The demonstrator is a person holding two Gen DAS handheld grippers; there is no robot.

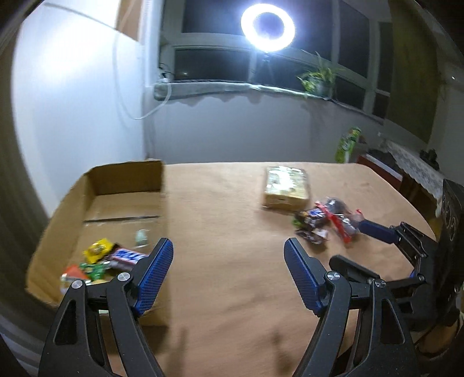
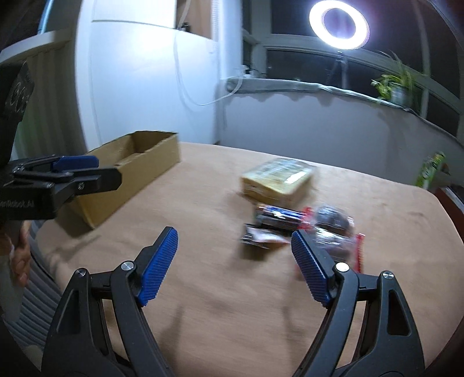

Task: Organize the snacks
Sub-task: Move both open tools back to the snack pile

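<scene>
A wide worktop [image 1: 232,232] covered in tan cloth is filling both wrist views, with a dark window and a glowing ring light [image 1: 267,27] standing behind it at the far side. An open cardboard box [image 1: 95,185] is sitting at the worktop's left edge. Several wrapped snacks are lying in its near end, among them a blue bar [image 1: 127,256], a yellow packet [image 1: 97,250] and a green packet [image 1: 92,269], all a little blurred. A flat, pale packaged block [image 1: 287,185] is resting toward the far right of the worktop. Just nearer than it, a loose pile of dark and red snack wrappers [image 1: 324,223] is lying on the cloth; blur is hiding what they are. The left gripper [image 1: 229,261] is hovering over bare cloth just right of the box, its blue-padded jaws standing wide with nothing between them. The right gripper [image 2: 235,249] is hovering near the pile, its jaws likewise spread wide and holding nothing; its right pad is overlapping the wrappers in the view, though contact cannot be told. At the left edge of the right wrist view, part of a person's hand [image 2: 20,255] is showing below the left gripper's body.
</scene>
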